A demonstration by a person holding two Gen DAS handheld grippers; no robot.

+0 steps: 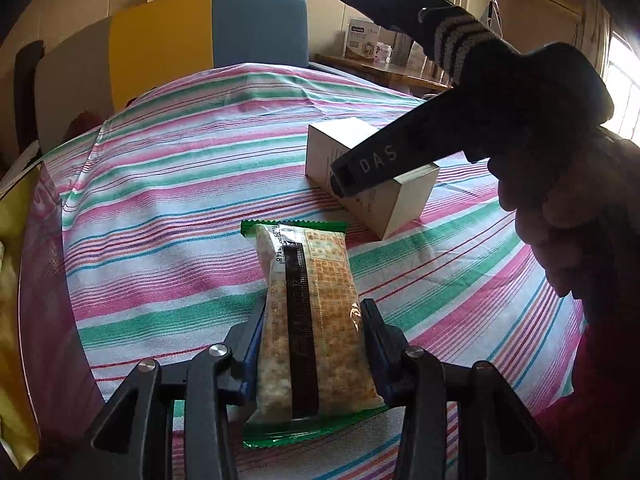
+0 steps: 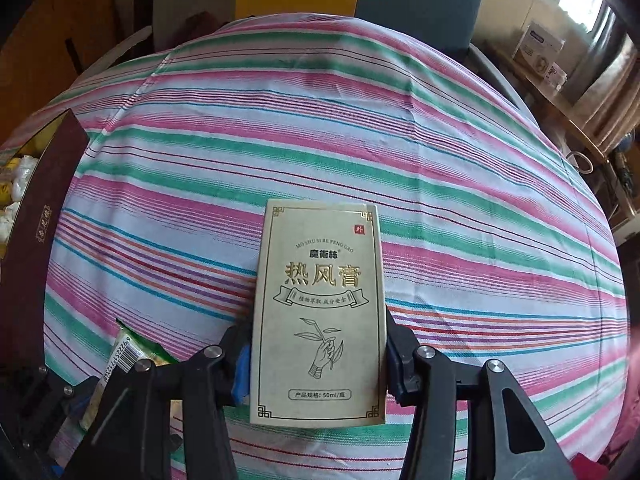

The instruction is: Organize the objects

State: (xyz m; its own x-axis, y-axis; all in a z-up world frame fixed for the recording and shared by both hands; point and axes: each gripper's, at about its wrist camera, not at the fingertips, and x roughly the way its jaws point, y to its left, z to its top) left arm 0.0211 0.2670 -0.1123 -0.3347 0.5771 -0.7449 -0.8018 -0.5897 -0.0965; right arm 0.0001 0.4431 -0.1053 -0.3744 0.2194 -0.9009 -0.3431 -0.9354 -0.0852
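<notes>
A snack packet [image 1: 316, 280] with green sealed ends and a dark strip down its middle lies lengthwise between the fingers of my left gripper [image 1: 312, 312], which is shut on its sides just above the striped tablecloth [image 1: 180, 200]. A cream carton [image 2: 320, 280] with gold lettering and a drawing of a hand sits on the cloth. My right gripper [image 2: 318, 332] is shut on it, pads against both long sides. In the left wrist view that carton [image 1: 324, 152] is to the right, with the right gripper [image 1: 344, 180] coming down on it from a person's hand [image 1: 560, 200].
A dark maroon box [image 2: 40, 208] lined in yellow, holding several small wrapped items, stands open at the table's left edge. The snack packet's end [image 2: 136, 352] shows to the left of the carton. A yellow-and-blue chair [image 1: 256, 24] stands behind the table, and a side table [image 1: 380, 68] carries a white box.
</notes>
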